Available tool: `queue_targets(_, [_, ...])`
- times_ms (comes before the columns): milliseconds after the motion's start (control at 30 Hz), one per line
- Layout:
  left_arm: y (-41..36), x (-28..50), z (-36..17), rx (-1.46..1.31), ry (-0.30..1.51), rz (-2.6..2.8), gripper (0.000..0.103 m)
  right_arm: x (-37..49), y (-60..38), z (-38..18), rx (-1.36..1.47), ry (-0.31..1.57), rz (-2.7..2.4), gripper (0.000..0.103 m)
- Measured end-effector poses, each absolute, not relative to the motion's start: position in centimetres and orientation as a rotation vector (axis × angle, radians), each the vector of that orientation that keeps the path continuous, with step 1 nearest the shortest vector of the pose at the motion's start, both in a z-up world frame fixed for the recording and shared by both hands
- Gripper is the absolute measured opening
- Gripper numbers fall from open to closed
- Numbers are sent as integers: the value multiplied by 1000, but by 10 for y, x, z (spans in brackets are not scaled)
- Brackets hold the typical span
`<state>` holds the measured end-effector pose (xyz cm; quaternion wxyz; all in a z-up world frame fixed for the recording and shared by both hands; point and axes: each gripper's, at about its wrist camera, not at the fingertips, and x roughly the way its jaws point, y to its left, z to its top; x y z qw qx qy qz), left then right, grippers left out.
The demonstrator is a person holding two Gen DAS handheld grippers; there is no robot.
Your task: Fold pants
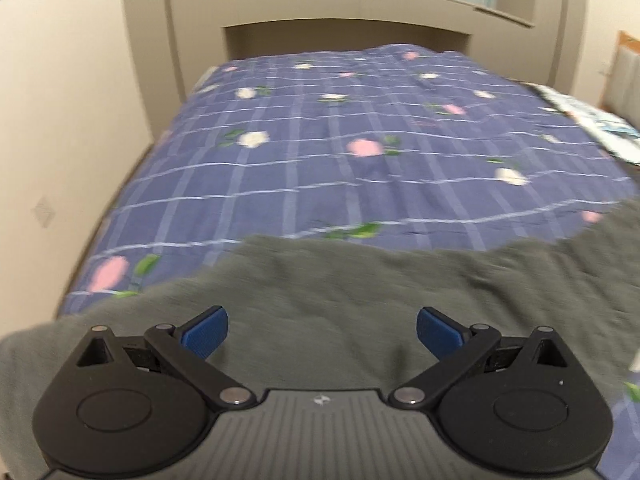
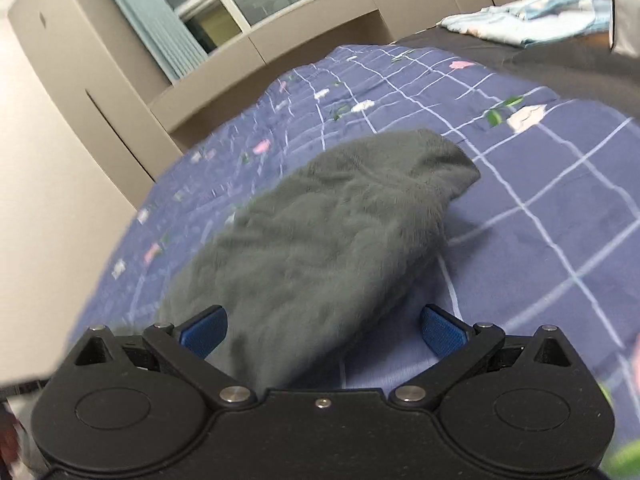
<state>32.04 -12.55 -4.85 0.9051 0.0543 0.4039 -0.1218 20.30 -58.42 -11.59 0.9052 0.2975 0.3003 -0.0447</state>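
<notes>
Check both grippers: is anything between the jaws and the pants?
Nothing visible is. The left gripper is open right over the grey pants, only cloth between its jaws. The right gripper is open with the pants reaching in between its jaws. Only the bedspread lies around.

pants (image 2: 320, 240) on bedspread (image 1: 340, 160) (cabinets (image 1: 344, 4) behind)

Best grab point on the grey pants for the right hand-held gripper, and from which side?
Probably the near end of the grey pants, approached straight ahead and low along the blue floral bedspread. The right hand-held gripper is open, and that end already lies between its fingers. The far end is rounded and bulkier, so a harder pinch.
</notes>
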Motion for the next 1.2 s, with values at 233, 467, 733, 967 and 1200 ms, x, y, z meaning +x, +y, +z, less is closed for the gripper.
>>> queue_targets(233, [-159,301,-51,160,848,-334,103,216,-599,-126,824,454,-52,90])
queue_targets(467, [-162,296,-48,150,845,-353,103,199,-605,-105,823,395,-129,18])
queue_targets(733, [-161,296,-40,136,824,-361,103,180,-577,-42,530,333,-141,16])
queue_targets(967, [-167,295,-50,171,857,-345,102,179,-577,-70,499,484,-253,19])
queue_targets(1200, [-165,297,-55,185,867,-336,102,160,-604,-98,742,435,-270,46])
